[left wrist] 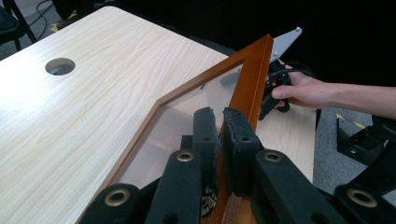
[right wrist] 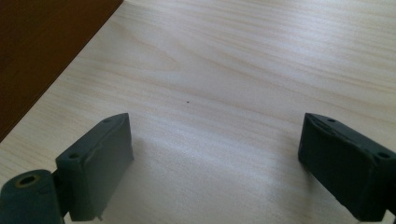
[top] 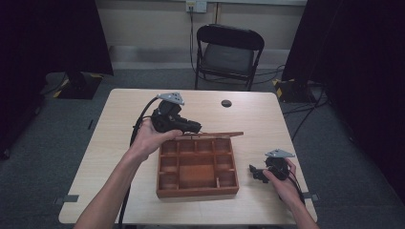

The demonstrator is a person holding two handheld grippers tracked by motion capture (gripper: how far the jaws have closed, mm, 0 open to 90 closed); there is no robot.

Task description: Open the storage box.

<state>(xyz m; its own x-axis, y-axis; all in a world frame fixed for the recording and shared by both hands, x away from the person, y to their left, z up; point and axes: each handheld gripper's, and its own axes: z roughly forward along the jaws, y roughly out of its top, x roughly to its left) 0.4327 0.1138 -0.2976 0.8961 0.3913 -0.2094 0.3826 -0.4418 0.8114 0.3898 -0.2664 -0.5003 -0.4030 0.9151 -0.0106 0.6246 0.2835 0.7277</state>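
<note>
While the lid (top: 210, 135) stands raised on edge along the far side of the box (top: 197, 167), the left tongs (top: 195, 128) are closed on its frame. From the left tongs' own camera, the two black padded jaws meet on the reddish-brown wooden rail (left wrist: 250, 88), smooth and glossy, with a clear pane (left wrist: 187, 116) set inside it; pale bench grain reads through the pane. The box is the same warm wood, square, split by thin partitions into small cells around a larger middle one, and it sits near the middle of the bench (top: 119, 143), toward 6 o'clock. The bench is light laminate with a fine wavy grain, rounded corners and a round cable hole (top: 226, 103) toward 12 o'clock.

The left hand (top: 148, 138) reaches in from 7 o'clock, forearm stretched diagonally, wrist bent so the tongs point toward 3 o'clock along the lid's edge. A grey three-cornered plate (top: 172, 98) tops it.

The right tongs (top: 253, 171) rest low at 4 o'clock from the box, well apart from it, pointing toward 9 o'clock. Their jaws stand wide apart with nothing between them, only bare bench, and the box's dark wall (right wrist: 42, 51) at the upper left. The right hand (top: 282, 183) wraps the grip from behind.

A black folding chair (top: 229, 55) stands beyond the bench at 12 o'clock.
</note>
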